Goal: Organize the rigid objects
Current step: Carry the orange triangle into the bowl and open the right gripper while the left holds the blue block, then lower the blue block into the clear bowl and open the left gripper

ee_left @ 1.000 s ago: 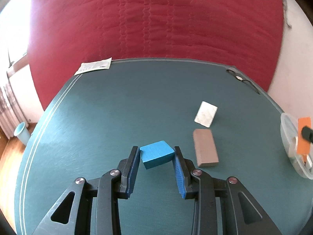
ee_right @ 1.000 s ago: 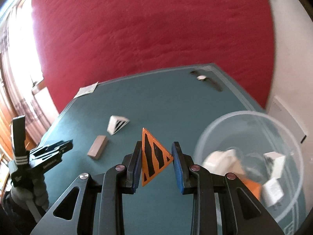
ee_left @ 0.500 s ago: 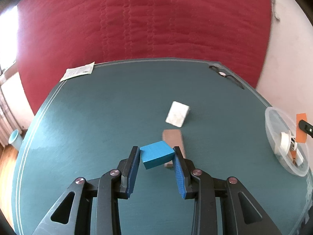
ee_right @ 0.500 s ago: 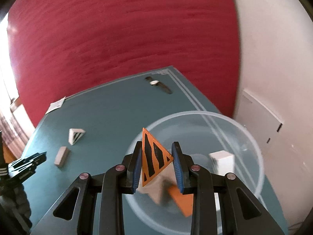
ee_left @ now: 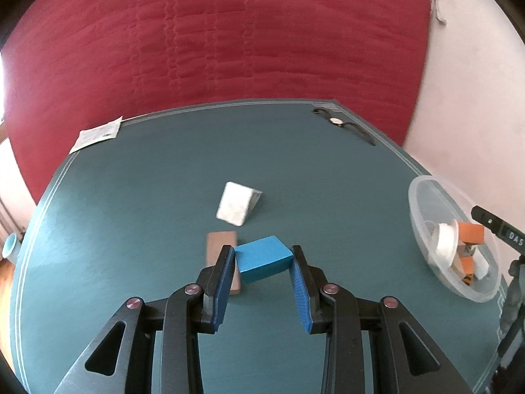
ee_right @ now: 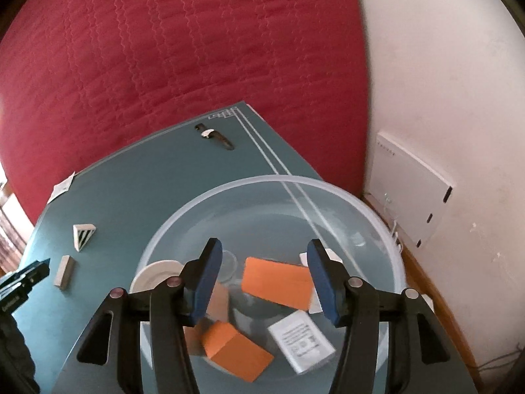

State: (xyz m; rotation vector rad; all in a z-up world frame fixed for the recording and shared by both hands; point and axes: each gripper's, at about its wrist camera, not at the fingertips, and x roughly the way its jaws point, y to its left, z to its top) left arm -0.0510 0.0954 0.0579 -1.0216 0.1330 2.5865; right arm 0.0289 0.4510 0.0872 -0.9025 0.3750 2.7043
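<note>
Bowl (ee_left: 423, 197) lies to the right of the left gripper (ee_left: 264, 261), which clamps a blue block (ee_left: 264, 258); right gripper (ee_right: 262, 274), spread wide and empty, hangs above it.

Both fisheye views look forward and down over the teal tabletop (ee_left: 131, 213) toward the red quilted wall, the right one close above the clear bowl (ee_right: 390, 249), sharing the far-edge wristwatch (ee_right: 213, 135).

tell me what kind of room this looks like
Probably a room in a home, likely a bedroom or spare room: a red quilted cover fills the background behind a green-topped table, with a wristwatch left on the table and a white box mounted low on the plain wall.
</note>
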